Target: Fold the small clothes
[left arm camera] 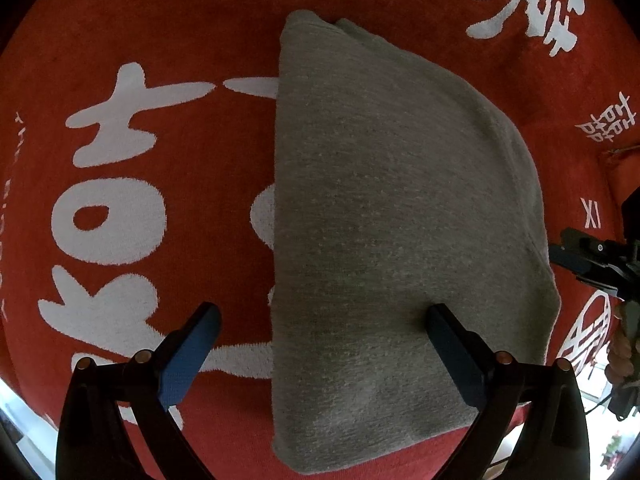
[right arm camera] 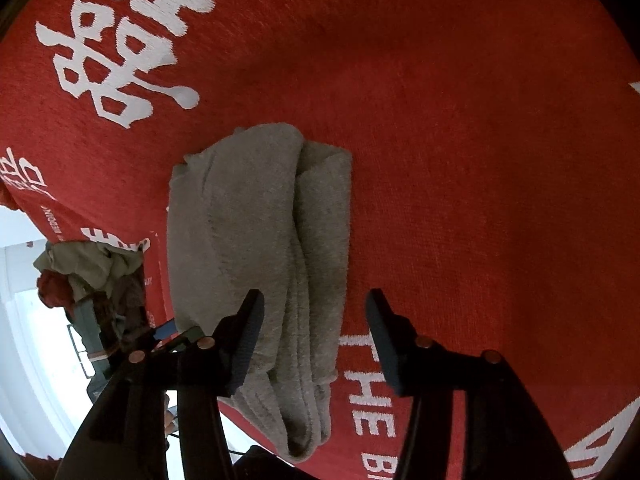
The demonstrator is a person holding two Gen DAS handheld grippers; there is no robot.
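A grey knit garment [left arm camera: 380, 220] lies folded in several layers on a red cloth with white characters [left arm camera: 140, 180]. My left gripper [left arm camera: 320, 314] is open above the garment's near left edge, one finger over the red cloth, the other over the grey fabric. In the right wrist view the same garment [right arm camera: 256, 248] shows its stacked folded edges. My right gripper [right arm camera: 314, 300] is open and empty, straddling the garment's right edge. The right gripper also shows at the far right of the left wrist view [left arm camera: 592, 258].
The red cloth [right arm camera: 480, 160] covers the whole surface and drops off at the lower left of the right wrist view. A pile of other clothes [right arm camera: 88, 276] sits beyond that edge, over a pale floor.
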